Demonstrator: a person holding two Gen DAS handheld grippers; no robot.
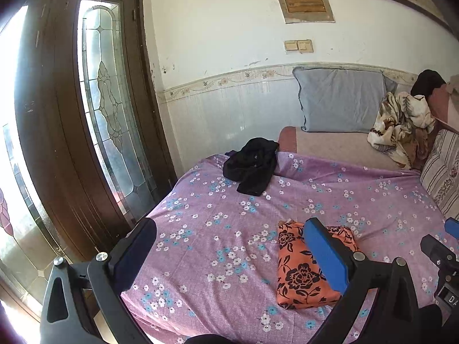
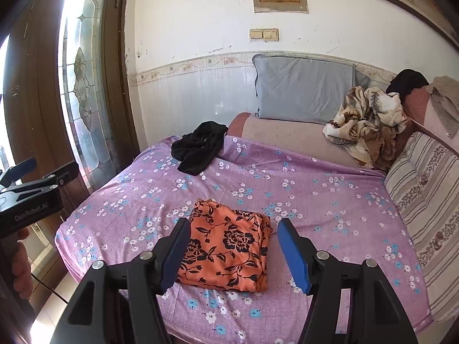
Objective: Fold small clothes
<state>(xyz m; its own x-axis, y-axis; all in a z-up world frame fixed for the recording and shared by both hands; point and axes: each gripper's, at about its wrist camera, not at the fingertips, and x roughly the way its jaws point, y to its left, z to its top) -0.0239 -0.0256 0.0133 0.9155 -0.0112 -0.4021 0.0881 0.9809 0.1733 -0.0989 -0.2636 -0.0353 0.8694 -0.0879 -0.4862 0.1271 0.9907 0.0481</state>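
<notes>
A folded orange garment with black flowers (image 2: 226, 246) lies on the purple flowered sheet (image 2: 315, 200) near the front edge; it also shows in the left wrist view (image 1: 298, 275). A crumpled black garment (image 2: 199, 146) lies at the sheet's far left corner, also seen in the left wrist view (image 1: 252, 166). My right gripper (image 2: 232, 252) is open and empty, hovering just in front of the orange garment. My left gripper (image 1: 229, 255) is open and empty, held left of the orange garment; it also shows in the right wrist view (image 2: 34, 172).
A grey pillow (image 2: 304, 89) leans on the wall behind. A crumpled beige blanket (image 2: 364, 123) lies at the back right. A striped cushion (image 2: 424, 200) lines the right side. A brown glass door (image 1: 94, 114) stands at the left.
</notes>
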